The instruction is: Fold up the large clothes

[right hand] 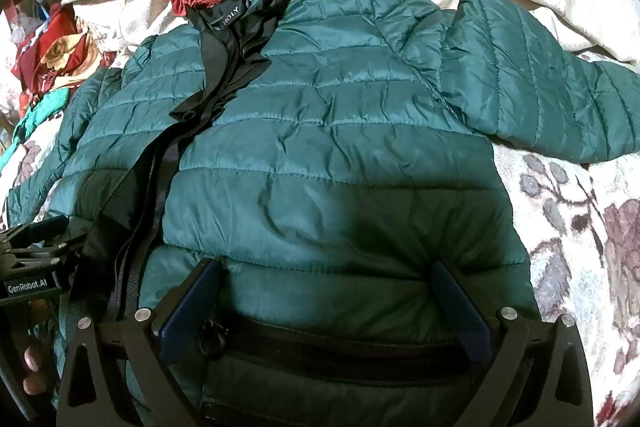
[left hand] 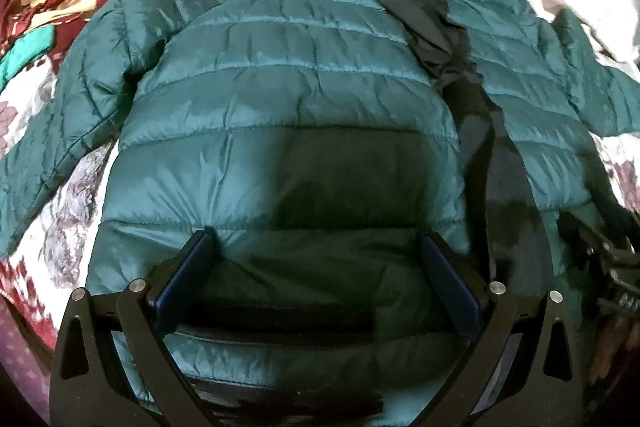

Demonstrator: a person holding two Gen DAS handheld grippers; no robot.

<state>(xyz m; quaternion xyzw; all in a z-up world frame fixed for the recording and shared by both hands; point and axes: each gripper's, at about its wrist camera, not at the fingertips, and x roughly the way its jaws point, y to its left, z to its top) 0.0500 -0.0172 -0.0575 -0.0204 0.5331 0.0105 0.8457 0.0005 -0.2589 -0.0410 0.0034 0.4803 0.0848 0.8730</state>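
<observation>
Lying front-up on a floral bedspread [right hand: 580, 227], the teal puffer jacket [left hand: 280, 87] has both sleeves spread, as the left gripper [left hand: 316, 255] and right gripper [right hand: 328, 283] hover spread-fingered, grasping nothing, over its hem, apparently ready to start a fold.

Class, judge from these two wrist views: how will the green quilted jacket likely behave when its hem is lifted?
The green quilted jacket will probably flop and drape: its sleeve already lies limp. Its puffy quilting suggests it is light for its bulk. The shiny shell may slip between the open fingers, so a deep grip seems wise.
</observation>
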